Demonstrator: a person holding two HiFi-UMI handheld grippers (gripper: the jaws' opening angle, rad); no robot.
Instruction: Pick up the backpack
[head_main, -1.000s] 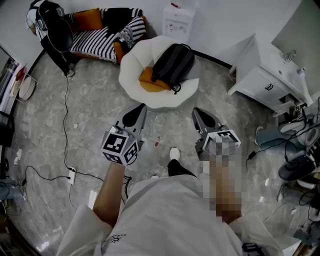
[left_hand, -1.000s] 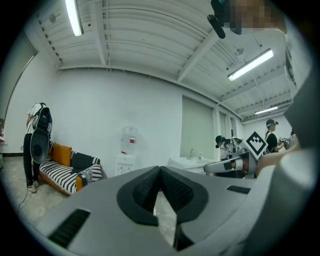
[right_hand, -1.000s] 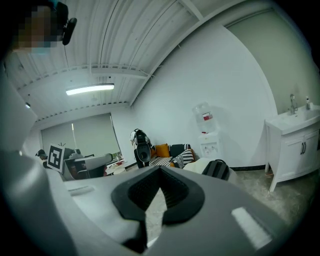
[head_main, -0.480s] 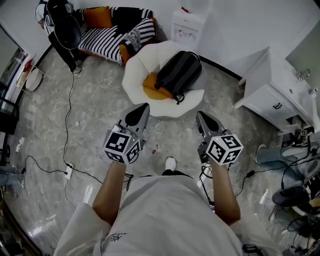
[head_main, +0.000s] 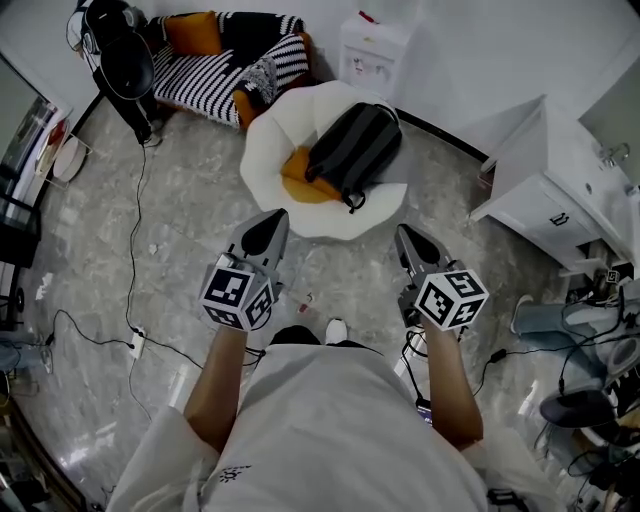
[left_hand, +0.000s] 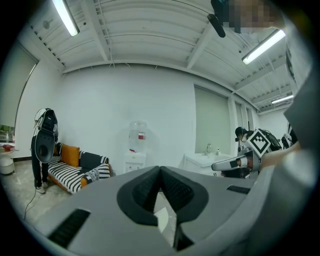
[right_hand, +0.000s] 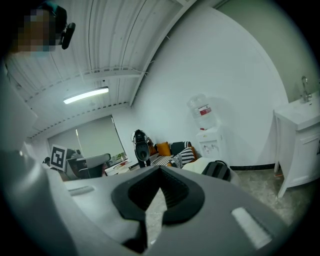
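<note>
**While the backpack waits on its seat, both grippers are closed and empty**

Although the task is to pick up the backpack (head_main: 352, 148), nothing of the picking is done yet, as far as I can judge. The dark backpack lies flat on a round white seat (head_main: 268, 150), with one end over an orange cushion (head_main: 298, 180), and a strap loop hangs toward the near edge. It stands on the grey floor (head_main: 180, 200), between a striped sofa (head_main: 200, 75) and a white cabinet with a sink (head_main: 545, 195), close to a water dispenser (head_main: 372, 50) at the wall. No gripper touches the backpack; both are well apart from it, on the near side of the seat. What is left is, I think, almost everything: to come close, to open the jaws, to close them on a strap or the top handle, and to lift.

The person stands upright with both forearms stretched forward. The left gripper (head_main: 270, 216) and the right gripper (head_main: 402, 233) are held side by side, apart from each other, and both point toward the seat, only a little below level. The marker cubes sit on top, near the hands. In each gripper view the two jaws meet at their tips and nothing is between them, so both grippers hold nothing. In the right gripper view the backpack shows small and far, just to the right of the closed tips.
</note>
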